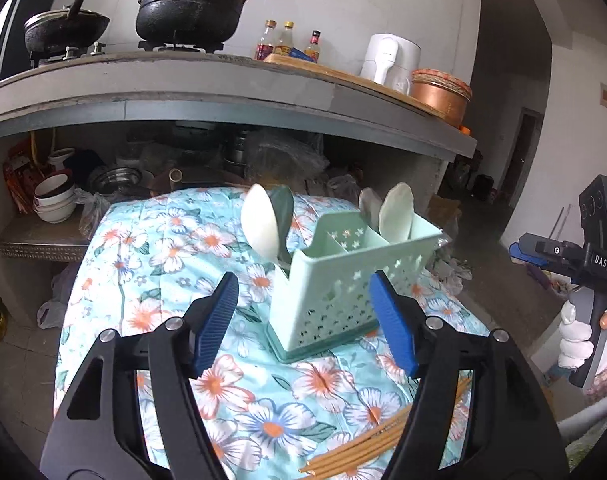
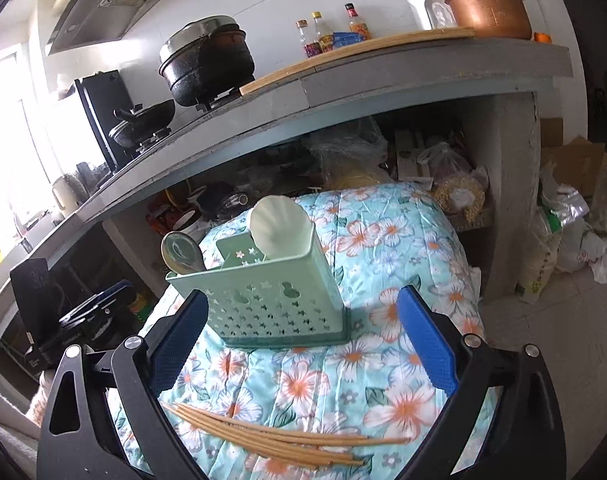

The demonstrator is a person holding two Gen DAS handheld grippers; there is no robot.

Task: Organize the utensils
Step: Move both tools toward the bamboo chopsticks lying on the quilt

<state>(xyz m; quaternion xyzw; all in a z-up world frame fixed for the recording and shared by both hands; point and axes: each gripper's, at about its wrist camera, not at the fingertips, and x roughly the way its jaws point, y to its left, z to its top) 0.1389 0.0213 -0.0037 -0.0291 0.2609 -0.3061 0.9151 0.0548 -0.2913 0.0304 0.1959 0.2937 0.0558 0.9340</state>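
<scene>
- Up on the left, a black wok [image 1: 65, 30] and a large black pot [image 1: 193, 8] stand on the stove on the grey counter [image 1: 183, 80], with three sauce bottles [image 1: 287, 40], a white kettle [image 1: 389, 58] and a copper pot [image 1: 439, 94] farther right.
- Under the counter, a stack of white bowls [image 1: 54, 198] sits on the low shelf at the left.
- Nearer, the left claw [image 1: 303, 316] hangs over the table with its blue pads [image 1: 217, 316] wide apart and nothing between them.
- Between and just beyond those pads, a pale green caddy [image 1: 343, 280] stands upright on the flowered cloth [image 1: 163, 240].
- Its left compartment holds a white spoon [image 1: 259, 220] and a dark one touching it; its right compartment holds two more spoons [image 1: 395, 212], bowls up.
- Near the table's front edge, a bundle of chopsticks [image 1: 383, 440] lies flat on the cloth, well apart from the caddy and partly hidden by the left claw's right finger.
- At the far right, the right claw [image 2: 303, 344] is likewise spread open and empty, its gloved hand [image 1: 579, 336] gripping the handle.
- From the right wrist view the chopsticks [image 2: 279, 436] lie crosswise between its fingers, nearer than the caddy [image 2: 263, 300].
</scene>
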